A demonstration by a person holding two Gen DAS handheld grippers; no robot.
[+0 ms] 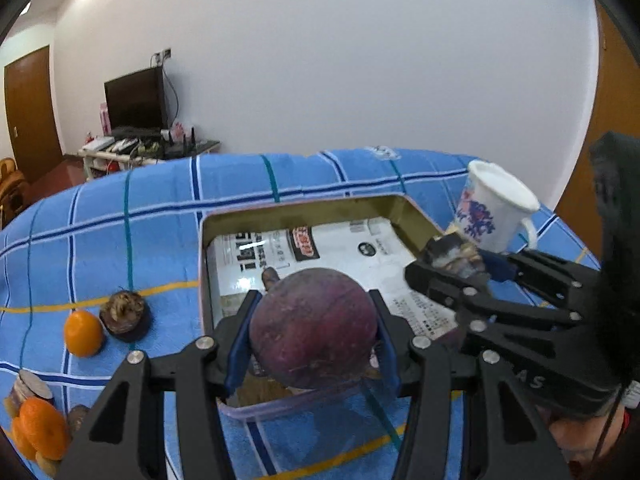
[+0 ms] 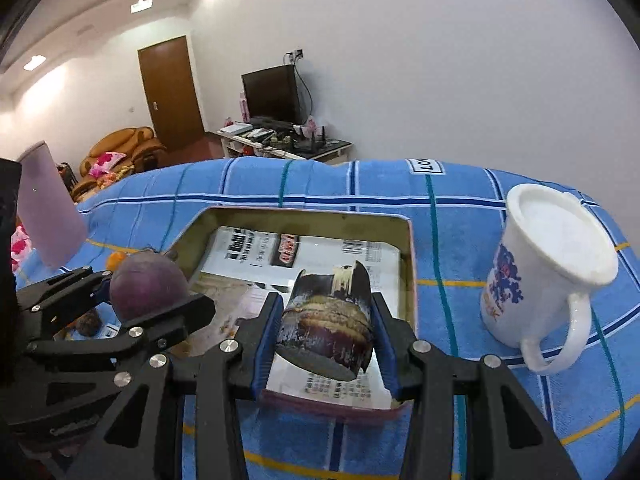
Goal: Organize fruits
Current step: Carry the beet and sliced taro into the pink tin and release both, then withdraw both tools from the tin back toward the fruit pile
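The left hand-held gripper [image 1: 312, 320] pinches a round purple mangosteen [image 1: 314, 326] at lower centre, above the metal tray [image 1: 304, 210]. The right hand-held gripper [image 2: 326, 328] pinches a dark water chestnut [image 2: 326, 328] at centre, over the same tray.

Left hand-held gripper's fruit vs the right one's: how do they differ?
The purple round fruit in the left hand-held gripper is smooth, ball-shaped and stemmed. The dark banded piece in the right hand-held gripper is squat, flat-faced, ridged and streaked pale. Both are clamped between blue pads over the tin tray.
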